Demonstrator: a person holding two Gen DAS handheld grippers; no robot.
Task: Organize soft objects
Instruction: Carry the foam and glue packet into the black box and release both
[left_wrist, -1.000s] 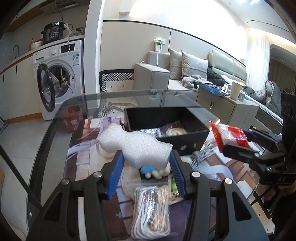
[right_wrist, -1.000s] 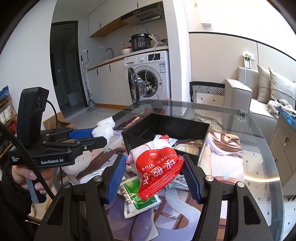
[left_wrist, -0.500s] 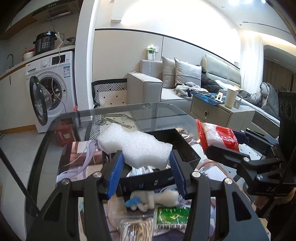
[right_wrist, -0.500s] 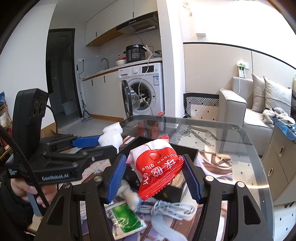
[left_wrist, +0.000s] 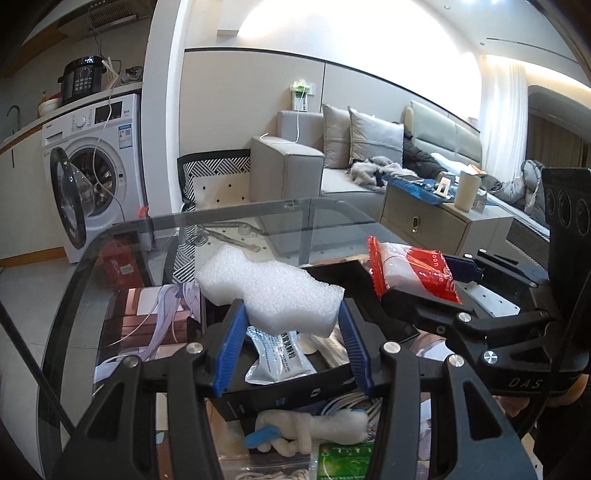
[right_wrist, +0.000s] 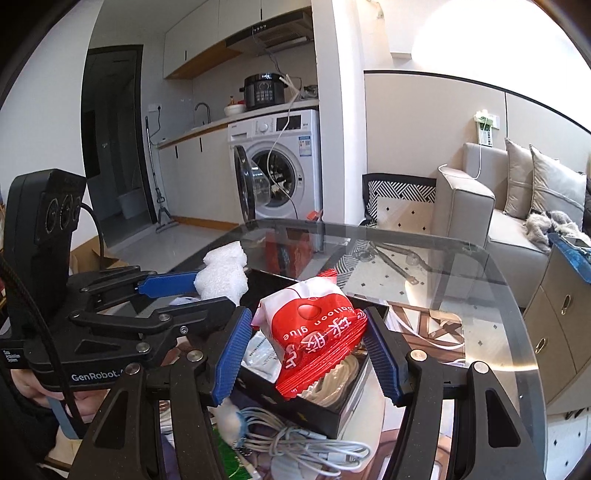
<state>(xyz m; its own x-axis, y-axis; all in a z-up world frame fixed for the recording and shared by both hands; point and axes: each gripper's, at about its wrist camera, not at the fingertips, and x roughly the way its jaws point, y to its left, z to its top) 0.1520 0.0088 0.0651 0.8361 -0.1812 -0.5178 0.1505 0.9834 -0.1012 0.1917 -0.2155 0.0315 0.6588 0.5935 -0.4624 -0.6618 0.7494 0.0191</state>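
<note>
The left gripper (left_wrist: 291, 336) clamps a white foam block (left_wrist: 269, 291); the right gripper (right_wrist: 308, 354) pinches a red-and-white packet (right_wrist: 314, 328). Both have advanced from short of the black box (right_wrist: 332, 406) to above it at frame centre, so release looks next.

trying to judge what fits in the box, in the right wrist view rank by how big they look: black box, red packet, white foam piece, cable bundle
1. black box
2. red packet, though being nearer the camera inflates it
3. cable bundle
4. white foam piece, partly hidden by the left gripper, so unsure
</note>
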